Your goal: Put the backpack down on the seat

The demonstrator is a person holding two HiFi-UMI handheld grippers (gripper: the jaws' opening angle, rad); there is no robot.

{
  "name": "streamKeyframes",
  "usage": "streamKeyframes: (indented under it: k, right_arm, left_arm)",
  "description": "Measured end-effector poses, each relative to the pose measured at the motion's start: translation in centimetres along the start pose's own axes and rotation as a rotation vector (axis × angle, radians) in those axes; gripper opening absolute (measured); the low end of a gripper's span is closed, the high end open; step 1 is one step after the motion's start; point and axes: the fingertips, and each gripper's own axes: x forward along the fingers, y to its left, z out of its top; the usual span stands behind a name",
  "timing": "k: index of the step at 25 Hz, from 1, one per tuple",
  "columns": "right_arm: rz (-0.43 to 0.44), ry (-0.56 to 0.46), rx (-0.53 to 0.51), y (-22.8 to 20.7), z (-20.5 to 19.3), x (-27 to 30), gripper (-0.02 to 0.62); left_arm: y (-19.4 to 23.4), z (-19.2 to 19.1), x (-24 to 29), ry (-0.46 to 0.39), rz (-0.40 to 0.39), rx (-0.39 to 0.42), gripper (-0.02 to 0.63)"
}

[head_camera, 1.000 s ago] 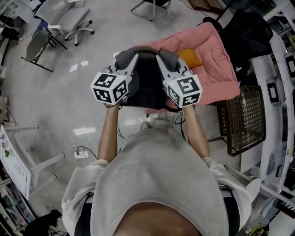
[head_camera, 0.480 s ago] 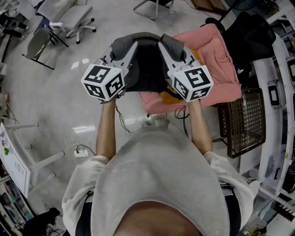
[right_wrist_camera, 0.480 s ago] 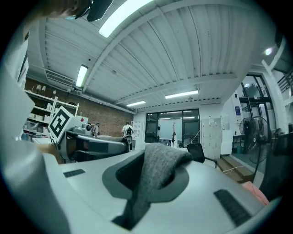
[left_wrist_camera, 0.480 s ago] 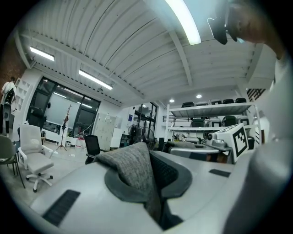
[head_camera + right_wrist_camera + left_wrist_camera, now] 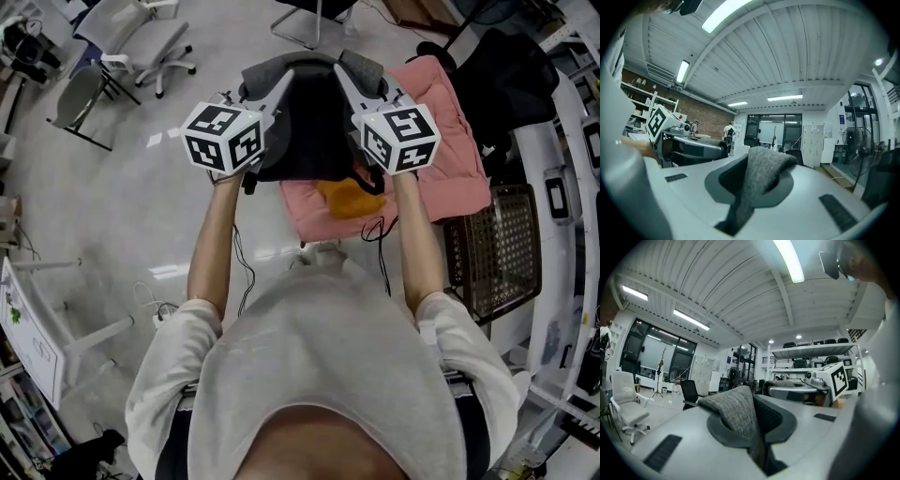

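A black backpack (image 5: 314,131) with grey shoulder straps (image 5: 267,80) hangs in the air between my two grippers, over the near-left part of the pink cushioned seat (image 5: 450,159). My left gripper (image 5: 269,97) is shut on the left strap (image 5: 733,411), whose grey fabric is pinched between the jaws. My right gripper (image 5: 361,89) is shut on the right strap (image 5: 761,176). Both grippers point level, side by side. An orange piece (image 5: 349,199) lies on the seat just below the backpack's lower edge.
A black bag or coat (image 5: 511,70) lies at the seat's far right. A brown woven basket (image 5: 492,244) stands right of the seat, beside white shelving (image 5: 562,187). White office chairs (image 5: 141,37) stand far left. A power strip (image 5: 164,319) and cables lie on the floor.
Both grippers have risen together with the backpack and carried it further from the person's body. The orange piece now shows uncovered below the backpack. Both grips stay the same.
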Motion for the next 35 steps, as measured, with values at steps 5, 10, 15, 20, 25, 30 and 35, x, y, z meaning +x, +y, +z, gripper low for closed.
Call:
streamKeyframes:
  k: [5, 10, 15, 20, 25, 30, 35]
  right_arm:
    - [-0.001, 0.022, -0.002, -2.7, -1.2, 1.0, 0.025]
    - [0.008, 0.049, 0.020, -4.6, -3.2, 2.1, 0.025]
    - [0.015, 0.076, 0.062, -6.5, -6.0, 3.1, 0.025]
    - [0.026, 0.114, 0.099, -7.9, -9.5, 4.1, 0.025]
    - [0.037, 0.159, 0.124, -8.9, -13.1, 5.1, 0.025]
    - [0.045, 0.207, 0.148, -9.4, -16.9, 6.4, 0.025]
    - [0.062, 0.243, 0.186, -10.1, -20.3, 7.0, 0.025]
  left_arm:
    - [0.8, -0.7, 3.1, 0.024, -0.015, -0.022, 0.032]
    - [1.9, -2.3, 5.6, 0.044, -0.007, -0.059, 0.032]
    - [2.8, -4.5, 8.1, 0.070, 0.001, -0.094, 0.032]
    - [3.7, -7.4, 10.1, 0.096, 0.011, -0.135, 0.032]
    - [4.6, -10.6, 11.7, 0.136, 0.025, -0.170, 0.032]
    - [5.7, -14.2, 12.9, 0.185, 0.038, -0.207, 0.032]
    - [6.2, -17.3, 14.2, 0.228, 0.055, -0.239, 0.032]
